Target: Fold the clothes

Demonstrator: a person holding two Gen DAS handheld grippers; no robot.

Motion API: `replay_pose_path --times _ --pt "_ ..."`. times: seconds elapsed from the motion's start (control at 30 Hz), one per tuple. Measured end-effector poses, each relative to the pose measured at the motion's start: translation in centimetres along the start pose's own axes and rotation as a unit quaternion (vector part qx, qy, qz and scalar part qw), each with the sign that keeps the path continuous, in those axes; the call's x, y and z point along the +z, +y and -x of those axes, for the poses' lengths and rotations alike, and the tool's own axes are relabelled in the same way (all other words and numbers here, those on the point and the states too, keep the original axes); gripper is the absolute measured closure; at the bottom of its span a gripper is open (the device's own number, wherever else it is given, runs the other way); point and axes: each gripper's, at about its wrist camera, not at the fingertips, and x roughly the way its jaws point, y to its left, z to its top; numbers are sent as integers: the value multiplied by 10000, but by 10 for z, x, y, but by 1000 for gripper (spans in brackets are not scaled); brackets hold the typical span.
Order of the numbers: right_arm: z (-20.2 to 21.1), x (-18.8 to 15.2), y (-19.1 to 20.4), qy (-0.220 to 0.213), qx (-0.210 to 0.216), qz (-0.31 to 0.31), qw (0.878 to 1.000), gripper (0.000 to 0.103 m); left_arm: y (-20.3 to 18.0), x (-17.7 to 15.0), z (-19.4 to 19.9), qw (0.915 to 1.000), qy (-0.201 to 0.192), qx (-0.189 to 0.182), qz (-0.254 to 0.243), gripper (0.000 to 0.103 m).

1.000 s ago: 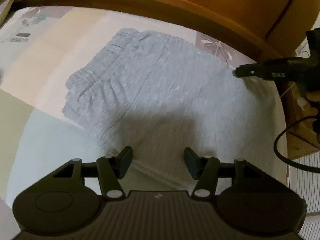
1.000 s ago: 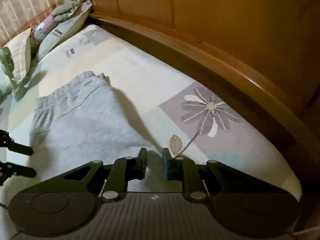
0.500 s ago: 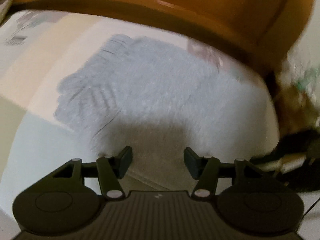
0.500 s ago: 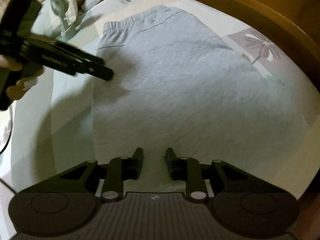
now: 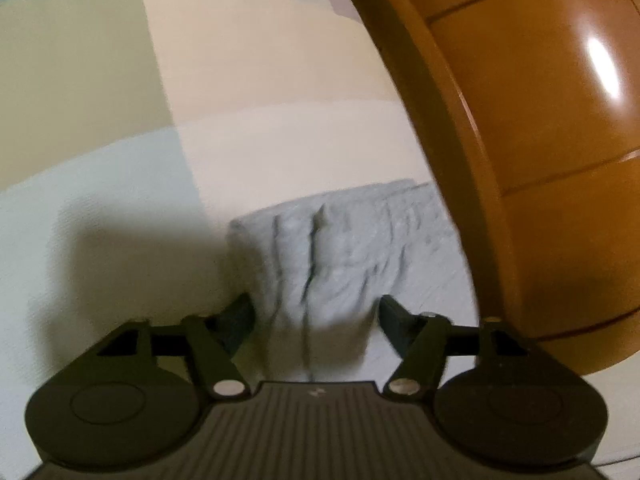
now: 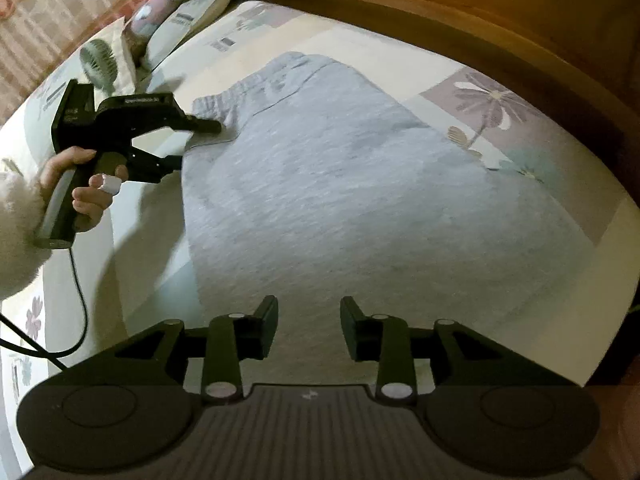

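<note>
While the gray clothes (image 6: 340,184) are lying flat on the bed sheet (image 6: 552,320), the left gripper (image 5: 316,316) is reaching over their bunched-up edge with its fingers wide apart. The right gripper (image 6: 309,322) is hovering over the near edge, fingers apart too.
</note>
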Motion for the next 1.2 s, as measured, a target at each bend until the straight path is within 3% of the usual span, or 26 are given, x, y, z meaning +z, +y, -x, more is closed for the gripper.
replay_pose_path --times 0.07,0.13,0.37,0.53,0.6,0.63,0.67,0.73,1.0,1.2 --pt "2 -3 -3 -21 -19 -130 9999 64 -2 6 -7 9999 -8 -106 -16 26" --pt "2 -5 -7 -42 -23 -262 9996 64 -3 10 -13 9997 12 -248 -11 13" --pt "4 -8 -12 -72 -1 -636 9979 64 8 -21 -6 9973 -188 -655 281 20" --pt "2 -13 -10 -16 44 -737 9973 63 4 6 -24 9951 -195 -813 533 20" --pt "0 -14 -8 1 27 -690 9976 63 1 4 -24 9967 -177 -727 301 27" --pt "0 -13 -7 -11 33 -689 9976 63 1 1 -22 9976 -178 -630 219 50" --pt "1 -13 -6 -37 41 -702 9975 63 3 -1 -20 9983 -183 -487 247 62" --pt "3 -11 -4 -100 53 -712 9974 63 4 -5 -17 9987 -216 -340 327 68" --pt "13 -12 -5 -125 -141 -671 9976 63 -30 -15 14 9985 -503 -220 -61 75" --pt "11 -8 -18 -114 -90 -856 9962 63 -3 -23 7 9986 -469 107 216 75"
